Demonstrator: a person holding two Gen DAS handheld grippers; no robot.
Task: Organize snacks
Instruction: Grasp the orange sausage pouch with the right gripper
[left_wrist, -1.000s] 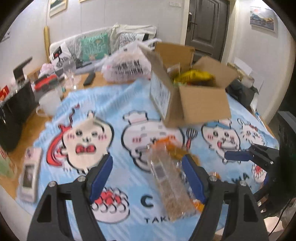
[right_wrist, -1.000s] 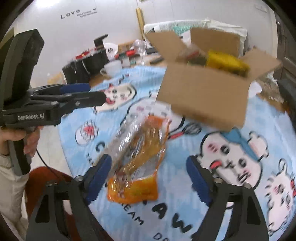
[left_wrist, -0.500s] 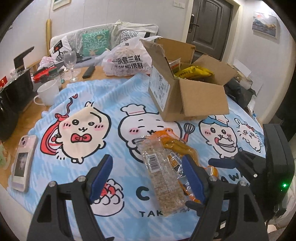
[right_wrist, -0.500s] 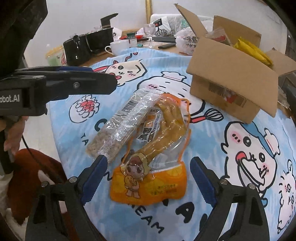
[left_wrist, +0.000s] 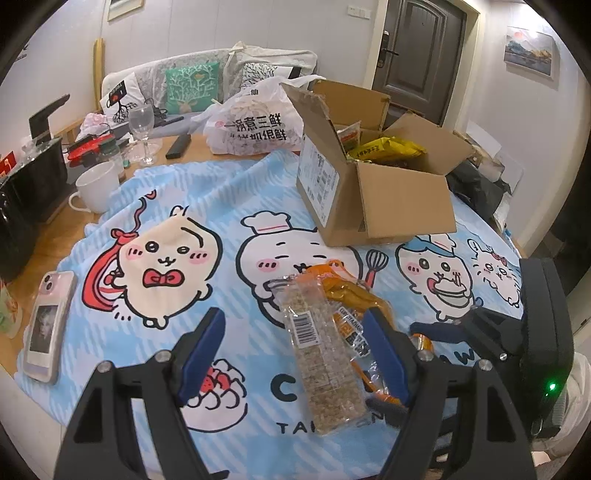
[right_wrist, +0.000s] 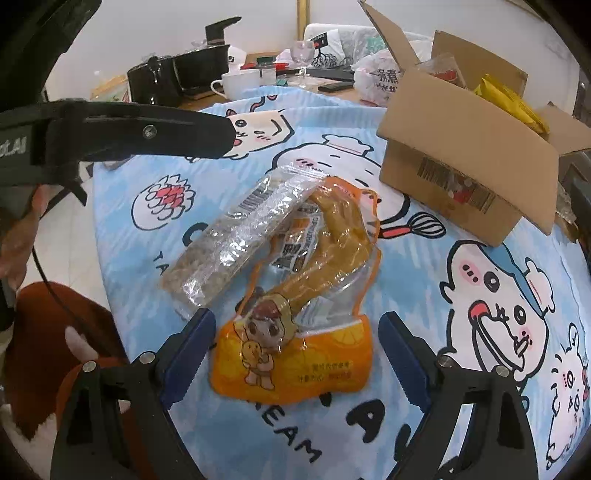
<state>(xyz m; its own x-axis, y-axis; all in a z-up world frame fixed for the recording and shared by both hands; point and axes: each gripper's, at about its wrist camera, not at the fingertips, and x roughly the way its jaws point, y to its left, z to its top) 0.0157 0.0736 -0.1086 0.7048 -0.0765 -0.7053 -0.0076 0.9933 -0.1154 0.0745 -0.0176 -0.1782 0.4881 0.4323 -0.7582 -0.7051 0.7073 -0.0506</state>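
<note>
Cardboard box (left_wrist: 373, 206) behind snack packets (right_wrist: 295, 295)

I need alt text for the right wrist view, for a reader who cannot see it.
The right gripper, jaws closing, straddles an orange snack pouch without touching it; a clear pack of grain bars overlaps the pouch's top on a blue cartoon tablecloth. An open cardboard box stands behind.
</note>
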